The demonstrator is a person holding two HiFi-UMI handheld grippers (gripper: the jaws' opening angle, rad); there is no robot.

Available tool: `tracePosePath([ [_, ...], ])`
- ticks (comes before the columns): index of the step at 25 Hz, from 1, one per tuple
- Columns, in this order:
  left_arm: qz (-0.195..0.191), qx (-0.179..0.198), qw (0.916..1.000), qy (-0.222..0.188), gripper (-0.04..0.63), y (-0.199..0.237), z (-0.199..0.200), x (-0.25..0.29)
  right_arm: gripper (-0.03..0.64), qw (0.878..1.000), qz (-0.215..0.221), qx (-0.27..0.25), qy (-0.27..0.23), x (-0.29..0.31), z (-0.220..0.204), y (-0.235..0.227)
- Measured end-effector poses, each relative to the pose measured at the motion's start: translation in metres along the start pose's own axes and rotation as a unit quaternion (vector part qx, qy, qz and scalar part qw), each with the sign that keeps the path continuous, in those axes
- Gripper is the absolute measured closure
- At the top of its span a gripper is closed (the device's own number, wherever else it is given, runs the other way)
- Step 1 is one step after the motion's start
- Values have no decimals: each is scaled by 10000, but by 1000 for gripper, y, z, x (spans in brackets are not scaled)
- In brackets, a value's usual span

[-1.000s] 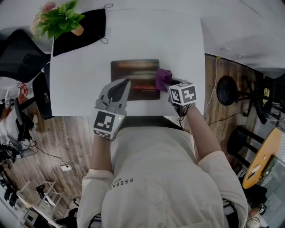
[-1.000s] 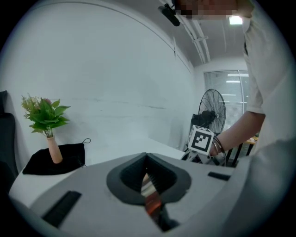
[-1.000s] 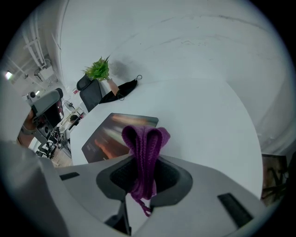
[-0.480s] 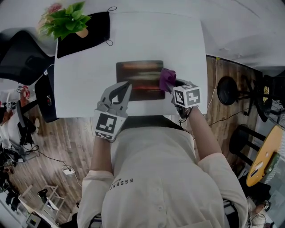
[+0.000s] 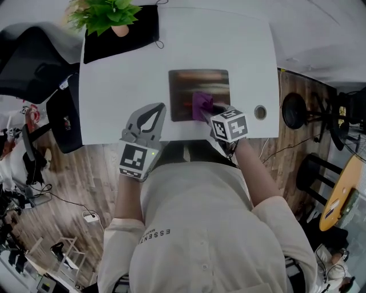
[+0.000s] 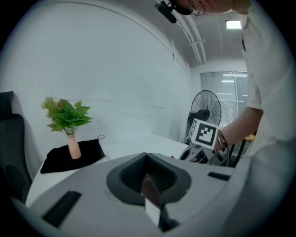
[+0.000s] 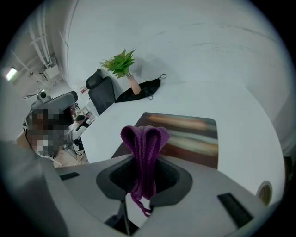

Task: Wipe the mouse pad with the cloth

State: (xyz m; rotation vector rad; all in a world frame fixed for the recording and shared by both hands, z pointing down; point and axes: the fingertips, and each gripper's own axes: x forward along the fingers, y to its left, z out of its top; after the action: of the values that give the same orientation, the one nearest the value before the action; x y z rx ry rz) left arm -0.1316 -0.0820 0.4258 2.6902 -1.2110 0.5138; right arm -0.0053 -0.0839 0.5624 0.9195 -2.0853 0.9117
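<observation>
Table [image 5: 114,86] w/ mouse pad [image 5: 197,81], plant [image 5: 106,11] in vase [image 6: 73,147]; R gripper [image 5: 207,110] jaws tight on cloth [image 7: 144,143], L gripper [image 5: 155,110] jaws together, empty.

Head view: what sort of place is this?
Probably an office or lab workroom: a white desk with a mouse pad, a black office chair beside it, and a pedestal fan nearby.

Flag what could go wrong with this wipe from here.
1. The mouse pad lies loose on the table. The left gripper is beside it, not on it, jaws together and empty, so the pad may slide with the stroke.
2. The right gripper pinches the cloth as a narrow bunch. It may clean only a thin strip, or drag out of the jaws.
</observation>
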Motion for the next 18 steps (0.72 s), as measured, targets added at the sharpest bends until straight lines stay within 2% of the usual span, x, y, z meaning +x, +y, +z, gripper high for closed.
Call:
tracePosePath([
  [4,-70,0,10000,-2,594,13,-17,-19,523,9999,90,-55,102,19,-1,34],
  [10,-66,-223,9997,-5,594,26,-37,-35,523,9992,275,-240,186,43,-1,72],
  [18,59,-328,9994,40,594,31,-42,-42,523,9981,433,-343,277,55,-1,77],
])
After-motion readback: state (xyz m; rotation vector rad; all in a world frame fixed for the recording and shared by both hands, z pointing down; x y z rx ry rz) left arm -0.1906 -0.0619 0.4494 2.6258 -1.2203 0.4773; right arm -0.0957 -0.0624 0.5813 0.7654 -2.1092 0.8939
